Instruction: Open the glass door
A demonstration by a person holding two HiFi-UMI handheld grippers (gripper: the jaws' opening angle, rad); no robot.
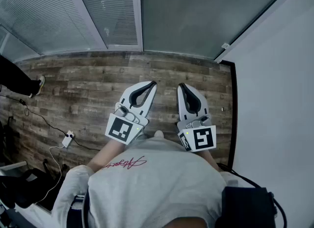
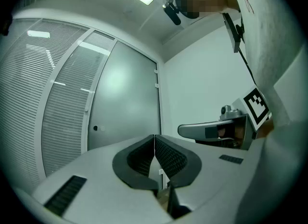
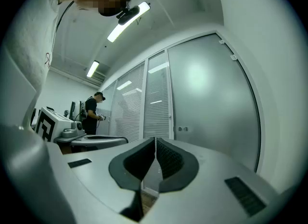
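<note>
Both grippers were held up side by side in front of the person's grey shirt (image 1: 157,183), approx level and pointing at the glass door (image 1: 181,16). The door stood shut ahead, w/ a strip of wood floor (image 1: 88,80) btwn it and the tips, so neither gripper touched it. Left gripper (image 1: 153,83): jaws together, ribbed black pads meeting along a thin line, nothing btwn them. Right gripper (image 1: 182,85): same, closed pad to pad and empty. The 2 were near each other but apart, marker cubes toward the chest. The door was a frosted pane in a pale frame, the last panel before the white wall (image 1: 274,99) on the right. It had small round fittings (image 3: 182,129) near its left edge at about mid height and small white fittings on its right edge higher up. Left of the door ran glazed panels w/ slatted blinds (image 1: 49,11). A white adapter (image 1: 67,139) w/ a cable lay on the floor to the person's left, well clear of both grippers. Another person (image 3: 90,114) in dark clothes and a cap stood further along the blinds w/ hands raised at sth too small to make out; the head view caught only a dark leg and shoe at the left edge. Strip lights (image 3: 130,20) were lit on the ceiling
</note>
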